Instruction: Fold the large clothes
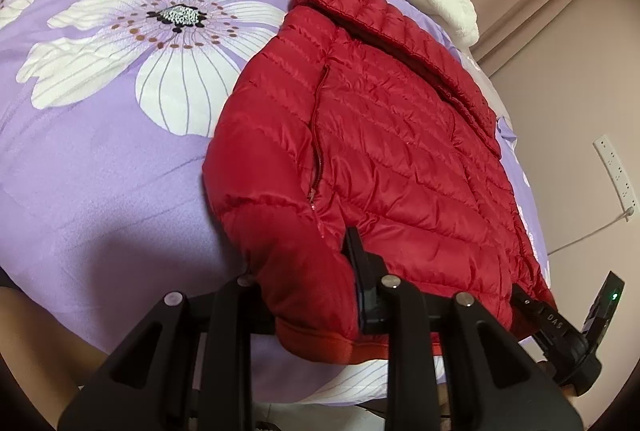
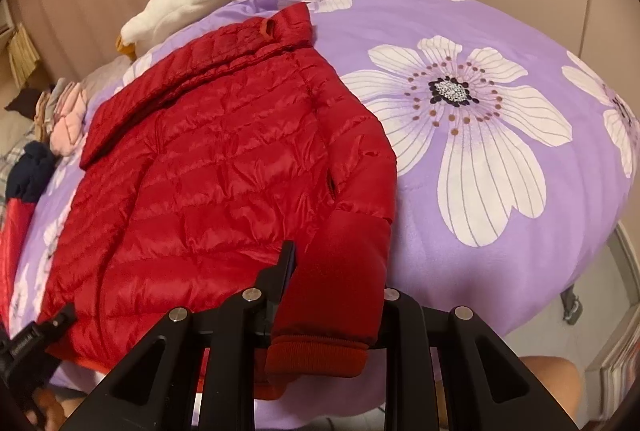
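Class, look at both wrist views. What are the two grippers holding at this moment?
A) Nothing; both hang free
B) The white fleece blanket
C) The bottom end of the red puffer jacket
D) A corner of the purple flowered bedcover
C: the left gripper and the right gripper each have red jacket fabric, near the cuffs and hem, between their fingers, while the jacket lies on the bedcover.

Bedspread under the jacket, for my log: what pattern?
Purple bedspread with big white flowers, clearest in right wrist view.

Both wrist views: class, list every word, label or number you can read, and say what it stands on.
"DAS": white letters on the black right gripper, seen in the left wrist view.
Pale lettering on the black left gripper, seen in the right wrist view: too blurred to read.
Red quilted puffer jacket: no text.
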A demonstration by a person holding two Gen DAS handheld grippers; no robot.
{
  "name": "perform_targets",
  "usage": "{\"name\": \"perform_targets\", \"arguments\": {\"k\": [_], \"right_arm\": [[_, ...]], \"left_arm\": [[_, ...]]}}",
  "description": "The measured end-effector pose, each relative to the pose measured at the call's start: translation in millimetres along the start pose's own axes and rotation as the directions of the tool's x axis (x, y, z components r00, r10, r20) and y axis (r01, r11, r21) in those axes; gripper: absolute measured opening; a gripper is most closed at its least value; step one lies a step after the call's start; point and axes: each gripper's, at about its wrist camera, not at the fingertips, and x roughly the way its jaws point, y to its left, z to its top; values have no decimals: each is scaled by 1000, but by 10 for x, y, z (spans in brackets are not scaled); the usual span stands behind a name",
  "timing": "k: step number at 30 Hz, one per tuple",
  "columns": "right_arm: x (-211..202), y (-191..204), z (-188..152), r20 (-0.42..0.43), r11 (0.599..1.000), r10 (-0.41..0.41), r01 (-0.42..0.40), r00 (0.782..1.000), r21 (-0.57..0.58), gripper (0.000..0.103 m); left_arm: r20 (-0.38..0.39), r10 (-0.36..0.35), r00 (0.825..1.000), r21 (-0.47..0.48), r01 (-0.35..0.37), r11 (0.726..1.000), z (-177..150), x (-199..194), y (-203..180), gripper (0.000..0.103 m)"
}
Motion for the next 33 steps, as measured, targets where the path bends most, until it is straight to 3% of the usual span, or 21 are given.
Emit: {"name": "perform_targets", "arguments": {"k": [6, 11, 23, 33], "right_arm": [[-63, 73, 38, 9, 999, -32, 32, 999, -22, 25], [-238, 98, 146, 46, 1000, 3, -3, 999, 3, 25], [-641, 224, 436, 168, 998, 59, -59, 984, -1, 25], [-700, 235, 524, 193, 997, 79, -79, 978, -5, 25]], "left_arm": [[46, 57, 997, 100, -61, 993, 17, -58, -157, 24], [94, 29, 995, 114, -40, 993, 125, -194, -193, 23], [260, 6, 966, 140, -44, 989, 321, -521, -366, 23], [299, 24, 954, 161, -76, 984, 411, -557, -472, 22]]}}
